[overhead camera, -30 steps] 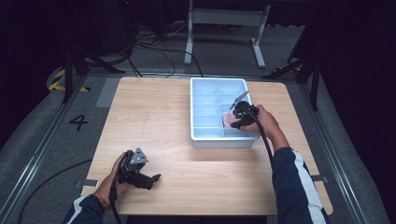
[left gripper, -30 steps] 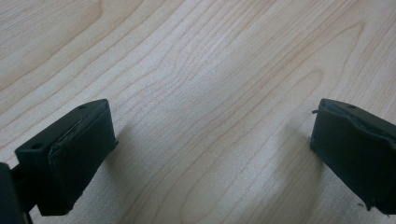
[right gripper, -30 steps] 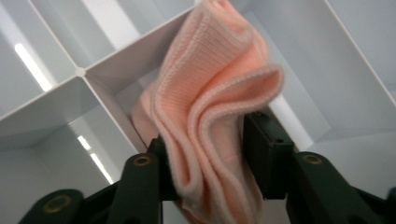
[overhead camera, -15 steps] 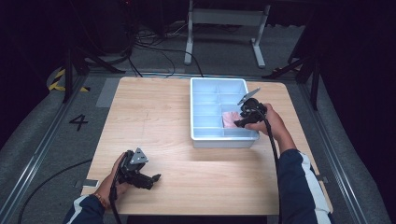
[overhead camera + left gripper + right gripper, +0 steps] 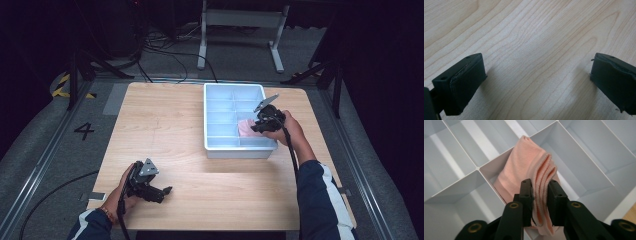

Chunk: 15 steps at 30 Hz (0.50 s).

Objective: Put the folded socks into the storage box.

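A light wooden table (image 5: 165,125) with a visible grain carries a pale blue divided tray (image 5: 220,145) toward its two o'clock corner, and the left gripper (image 5: 162,191) rests on the wood near seven o'clock, well apart from the tray; the table stands on grey floor (image 5: 45,150)

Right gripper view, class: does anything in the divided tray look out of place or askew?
Yes. The folded pink cloth sits askew, draped over a divider of the pale blue tray rather than lying flat in one compartment. The right gripper, whose jaws have just been closing, pinches its folded edge. Nothing looks spilled or damaged.
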Tool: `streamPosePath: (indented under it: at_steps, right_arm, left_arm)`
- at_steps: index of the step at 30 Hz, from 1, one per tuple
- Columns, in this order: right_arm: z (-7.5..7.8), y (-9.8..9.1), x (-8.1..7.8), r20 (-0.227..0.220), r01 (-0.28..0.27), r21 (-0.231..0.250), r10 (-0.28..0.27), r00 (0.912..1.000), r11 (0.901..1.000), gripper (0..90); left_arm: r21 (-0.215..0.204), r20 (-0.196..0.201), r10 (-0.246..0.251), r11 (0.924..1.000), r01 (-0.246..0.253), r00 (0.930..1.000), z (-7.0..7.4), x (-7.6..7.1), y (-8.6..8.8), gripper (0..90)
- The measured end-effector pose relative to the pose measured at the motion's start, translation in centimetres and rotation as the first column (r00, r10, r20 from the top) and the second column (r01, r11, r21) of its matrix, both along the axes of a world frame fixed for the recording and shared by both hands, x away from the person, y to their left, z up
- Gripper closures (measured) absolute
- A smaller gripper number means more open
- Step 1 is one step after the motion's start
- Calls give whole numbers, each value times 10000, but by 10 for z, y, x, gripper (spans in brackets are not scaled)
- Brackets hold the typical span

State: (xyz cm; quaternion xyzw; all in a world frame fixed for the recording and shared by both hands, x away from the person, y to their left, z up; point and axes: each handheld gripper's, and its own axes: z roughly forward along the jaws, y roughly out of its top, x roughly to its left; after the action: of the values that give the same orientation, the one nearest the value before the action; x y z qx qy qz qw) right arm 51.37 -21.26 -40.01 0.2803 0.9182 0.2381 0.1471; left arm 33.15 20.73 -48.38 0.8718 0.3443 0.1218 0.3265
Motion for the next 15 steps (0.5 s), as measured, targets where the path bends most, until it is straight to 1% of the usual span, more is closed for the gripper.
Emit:
streamPosePath:
  at_steps: [4, 5, 6, 7, 11, 15]
  right_arm:
    - [6, -2, -4, 194, 105, 92, -107, 9998, 9999, 667]
    - [8, -3, -5, 281, 120, 42, -121, 9995, 9999, 652]
    - [8, -3, -5, 281, 120, 42, -121, 9995, 9999, 652]
    - [12, -5, -8, 408, 145, 115, -150, 9991, 9998, 630]
    - [17, -7, -12, 509, 154, 250, -166, 9986, 9996, 614]
    - [24, -11, -19, 726, 152, 338, -176, 9972, 9993, 593]
  left_arm:
    - [-6, 2, 5, 10000, -5, 10000, 0, 0, 0, 1]
    - [-3, 2, 5, 10000, -5, 10000, 0, 0, 0, 1]
    - [-3, 2, 5, 10000, -5, 10000, 0, 0, 0, 2]
    - [-4, 2, 4, 10000, -4, 10000, 0, 0, 0, 1]
    - [1, 0, 1, 10000, -1, 10000, 0, 0, 0, 2]
    - [-4, 3, 5, 10000, -5, 10000, 0, 0, 0, 2]
